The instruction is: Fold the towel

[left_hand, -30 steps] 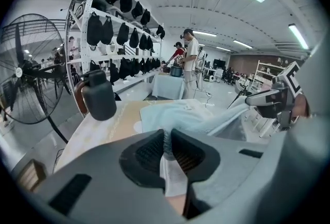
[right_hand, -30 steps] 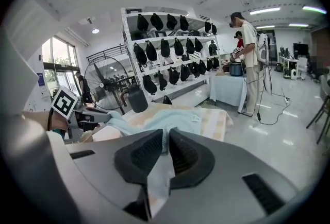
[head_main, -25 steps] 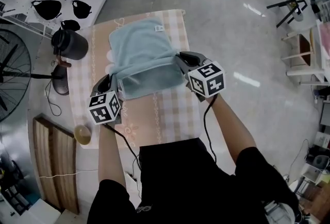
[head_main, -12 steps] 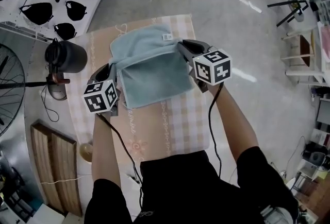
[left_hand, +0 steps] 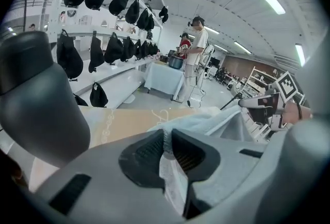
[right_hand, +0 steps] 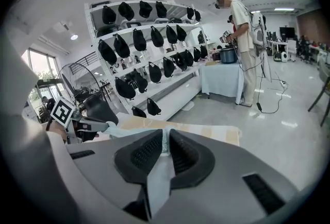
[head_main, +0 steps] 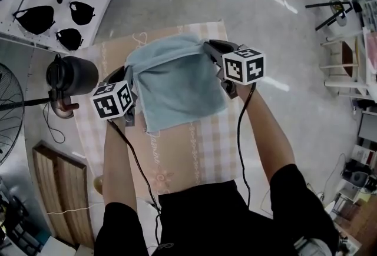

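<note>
Head view: since a second ago the held edge of the towel [head_main: 177, 81] has been carried to its far edge by the left tool [head_main: 131, 78] and right tool [head_main: 211, 52], over the checked tabletop [head_main: 200, 143]; the fold is judged nearly laid.

Left gripper view: ribbed pads [left_hand: 142, 153] are closed on pale blue terry (thin, limp).

Right gripper view: the same tight pinch on the cloth is recorded.

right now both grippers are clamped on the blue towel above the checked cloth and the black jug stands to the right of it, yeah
Not quite. The black jug stands to the left of the towel, as the head view shows. The rest holds: the left gripper and the right gripper are both clamped on the blue towel above the checked cloth.
</note>
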{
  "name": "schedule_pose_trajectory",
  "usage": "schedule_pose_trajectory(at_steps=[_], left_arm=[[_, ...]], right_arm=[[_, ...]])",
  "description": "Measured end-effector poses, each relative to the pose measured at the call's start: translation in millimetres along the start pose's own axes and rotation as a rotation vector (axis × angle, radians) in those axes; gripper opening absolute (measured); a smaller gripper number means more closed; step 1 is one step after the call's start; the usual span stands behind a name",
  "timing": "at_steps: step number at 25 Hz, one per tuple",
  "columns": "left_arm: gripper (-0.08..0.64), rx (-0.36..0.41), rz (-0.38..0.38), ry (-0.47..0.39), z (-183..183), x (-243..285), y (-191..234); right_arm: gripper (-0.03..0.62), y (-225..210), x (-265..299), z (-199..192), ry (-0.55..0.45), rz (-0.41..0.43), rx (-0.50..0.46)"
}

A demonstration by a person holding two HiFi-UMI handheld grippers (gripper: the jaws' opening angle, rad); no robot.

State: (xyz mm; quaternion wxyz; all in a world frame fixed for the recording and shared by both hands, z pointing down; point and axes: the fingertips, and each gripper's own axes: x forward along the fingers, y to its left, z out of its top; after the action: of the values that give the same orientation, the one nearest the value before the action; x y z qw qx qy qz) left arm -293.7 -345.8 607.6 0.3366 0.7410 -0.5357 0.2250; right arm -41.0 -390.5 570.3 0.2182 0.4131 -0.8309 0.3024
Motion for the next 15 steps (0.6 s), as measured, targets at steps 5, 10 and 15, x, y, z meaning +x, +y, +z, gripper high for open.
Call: schedule_pose_trajectory(at_steps=[5, 10, 15], left_arm=[[0.057, -0.037, 0.011, 0.008, 6, 18, 10], [0.084, -0.097, 0.058, -0.018, 11, 25, 21], [0.178, -0.127, 0.081, -0.079, 16, 14, 27]], right_arm=[[0.043, -13, 18, 2, 0.016, -0.005, 0.06], [0.043, -26, 33, 2, 0.004, 0.018, 0.227], [0.235, -25, 38, 15, -0.066, 0.063, 0.358]])
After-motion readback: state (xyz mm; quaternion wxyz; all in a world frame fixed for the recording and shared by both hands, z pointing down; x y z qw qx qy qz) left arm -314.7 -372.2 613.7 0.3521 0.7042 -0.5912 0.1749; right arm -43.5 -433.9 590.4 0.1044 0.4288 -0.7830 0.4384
